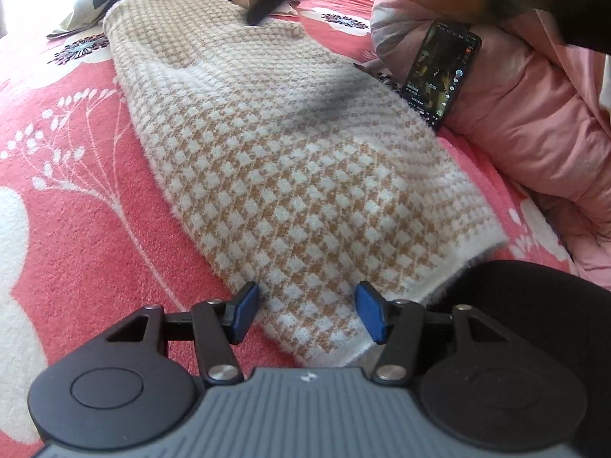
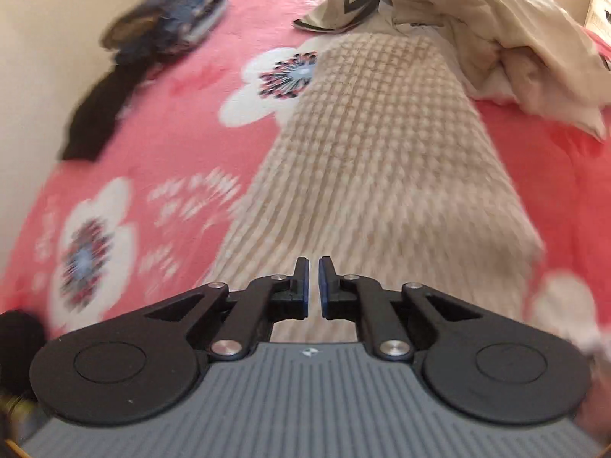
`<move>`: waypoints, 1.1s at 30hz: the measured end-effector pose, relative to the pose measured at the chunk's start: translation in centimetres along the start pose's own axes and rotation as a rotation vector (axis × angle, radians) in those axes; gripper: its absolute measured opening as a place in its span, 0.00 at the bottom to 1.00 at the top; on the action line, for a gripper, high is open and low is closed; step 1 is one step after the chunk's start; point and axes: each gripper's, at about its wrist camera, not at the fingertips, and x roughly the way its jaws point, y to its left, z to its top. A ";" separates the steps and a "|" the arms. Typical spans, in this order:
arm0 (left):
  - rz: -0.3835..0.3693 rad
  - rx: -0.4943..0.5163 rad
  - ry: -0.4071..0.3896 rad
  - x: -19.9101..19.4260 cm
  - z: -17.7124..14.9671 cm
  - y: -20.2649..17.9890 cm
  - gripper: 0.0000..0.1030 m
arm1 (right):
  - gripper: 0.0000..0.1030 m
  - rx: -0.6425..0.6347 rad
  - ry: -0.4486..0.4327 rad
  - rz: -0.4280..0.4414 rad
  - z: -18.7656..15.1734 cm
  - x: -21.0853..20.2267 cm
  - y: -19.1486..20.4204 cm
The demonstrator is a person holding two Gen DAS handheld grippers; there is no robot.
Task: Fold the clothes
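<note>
Fuzzy tan-and-white houndstooth knit garment (image 1: pixel 290 160) is spread mid-frame beyond the half-open, empty left gripper (image 1: pixel 305 311); right gripper (image 2: pixel 313 286) is nearly closed, holding nothing.

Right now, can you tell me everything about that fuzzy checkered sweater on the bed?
The sweater is fluffy knit, white with a tan diamond check and a plain white edge. It lies folded into a long strip, flat on the pink flowered blanket. Its far end reaches a heap of cream clothes. A phone leans at one side, close to its edge. The left gripper straddles the near end, pads open on either side.
</note>
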 end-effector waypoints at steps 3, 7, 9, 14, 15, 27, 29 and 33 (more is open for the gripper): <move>0.015 0.024 0.009 0.0 0.3 -0.4 0.55 | 0.08 -0.018 0.102 0.057 -4.8 -1.8 0.4; 0.050 0.068 0.023 0.2 0.6 -1.3 0.56 | 0.09 0.045 0.183 -0.028 -12.3 2.3 0.4; 0.075 0.107 0.037 -0.1 1.1 -1.9 0.55 | 0.09 0.176 0.091 -0.019 -13.6 2.0 -0.1; 0.131 0.204 -0.001 -3.0 2.7 -4.0 0.54 | 0.11 0.212 -0.007 -0.040 -15.0 -3.6 0.6; 0.127 0.203 0.002 -3.0 2.9 -4.3 0.54 | 0.11 0.209 0.004 -0.017 -15.7 -4.6 0.7; 0.175 0.237 0.149 0.6 2.2 -6.9 0.56 | 0.11 0.179 0.099 -0.004 -20.9 -2.9 -0.1; 0.178 0.263 0.165 -0.3 1.6 -7.3 0.54 | 0.12 0.174 0.081 0.004 -20.8 -4.2 -0.1; 0.201 0.271 0.226 0.7 0.1 -7.5 0.54 | 0.13 0.110 0.103 -0.016 -20.9 -4.3 0.0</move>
